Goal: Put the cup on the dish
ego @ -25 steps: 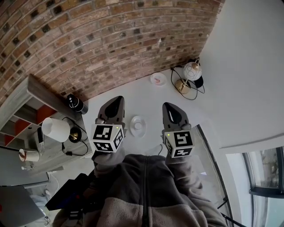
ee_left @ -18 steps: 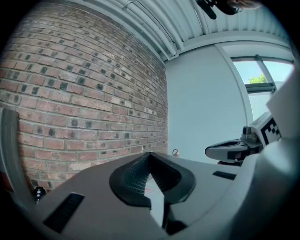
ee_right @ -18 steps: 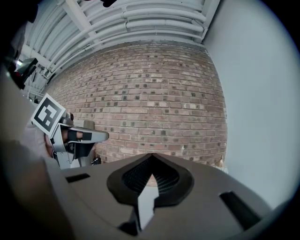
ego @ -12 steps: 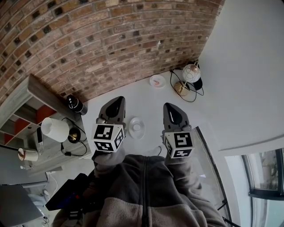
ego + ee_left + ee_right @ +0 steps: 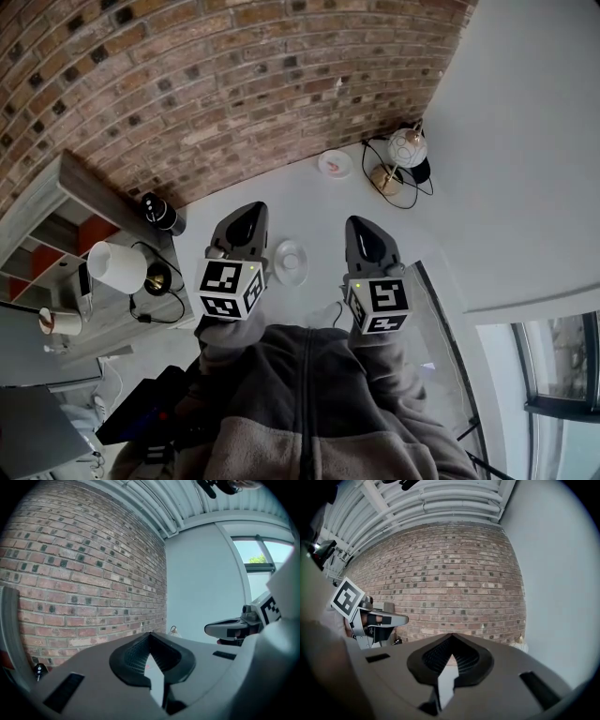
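Note:
A white dish [image 5: 291,262] with a raised round middle lies on the pale floor between my two grippers; I cannot tell whether a cup stands in it. A smaller white round piece with pink marks [image 5: 335,164] sits farther off, near the brick wall. My left gripper [image 5: 247,217] [image 5: 150,634] hovers left of the dish, jaws together and empty. Right of the dish, my right gripper [image 5: 360,228] [image 5: 451,635] is also shut on nothing. Both gripper views look at the wall, and neither shows the dish.
A brick wall [image 5: 187,84] runs behind. A globe lamp with cables [image 5: 405,150] stands at the far right corner. At left are a black cylinder [image 5: 159,214], a white lampshade [image 5: 116,267] and a grey shelf [image 5: 66,216]. A glass panel [image 5: 441,328] runs along the right.
Both grippers stay shut and almost still. Only the head view shifts slightly.

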A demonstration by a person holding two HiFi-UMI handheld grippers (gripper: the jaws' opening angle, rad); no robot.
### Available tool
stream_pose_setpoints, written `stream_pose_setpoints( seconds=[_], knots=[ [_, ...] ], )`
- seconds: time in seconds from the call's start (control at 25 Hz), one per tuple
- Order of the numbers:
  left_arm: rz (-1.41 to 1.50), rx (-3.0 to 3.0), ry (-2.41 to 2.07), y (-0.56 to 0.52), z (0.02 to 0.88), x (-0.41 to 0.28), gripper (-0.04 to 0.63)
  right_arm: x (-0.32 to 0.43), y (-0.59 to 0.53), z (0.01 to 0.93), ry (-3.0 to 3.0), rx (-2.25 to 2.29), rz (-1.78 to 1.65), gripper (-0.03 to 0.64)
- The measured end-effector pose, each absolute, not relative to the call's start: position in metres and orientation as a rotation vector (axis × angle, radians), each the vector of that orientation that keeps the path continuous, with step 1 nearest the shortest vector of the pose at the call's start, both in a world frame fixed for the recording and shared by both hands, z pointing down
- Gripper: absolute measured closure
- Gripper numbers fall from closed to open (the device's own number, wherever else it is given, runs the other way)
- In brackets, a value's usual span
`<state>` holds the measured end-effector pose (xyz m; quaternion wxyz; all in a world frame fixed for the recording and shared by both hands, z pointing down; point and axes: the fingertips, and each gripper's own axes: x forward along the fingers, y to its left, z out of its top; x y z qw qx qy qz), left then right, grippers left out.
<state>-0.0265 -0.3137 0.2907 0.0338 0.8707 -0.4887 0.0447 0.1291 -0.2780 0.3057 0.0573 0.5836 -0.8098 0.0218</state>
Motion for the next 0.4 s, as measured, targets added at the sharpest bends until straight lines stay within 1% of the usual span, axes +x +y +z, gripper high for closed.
stream_pose_setpoints(
  seconds=[0.4],
  knots=[
    [0.166, 2.69, -1.44, -0.315, 0.303, -0.024, 0.59, 0.128, -0.277, 0.314, -2.424, 1.805, 0.093, 0.615]
  ],
)
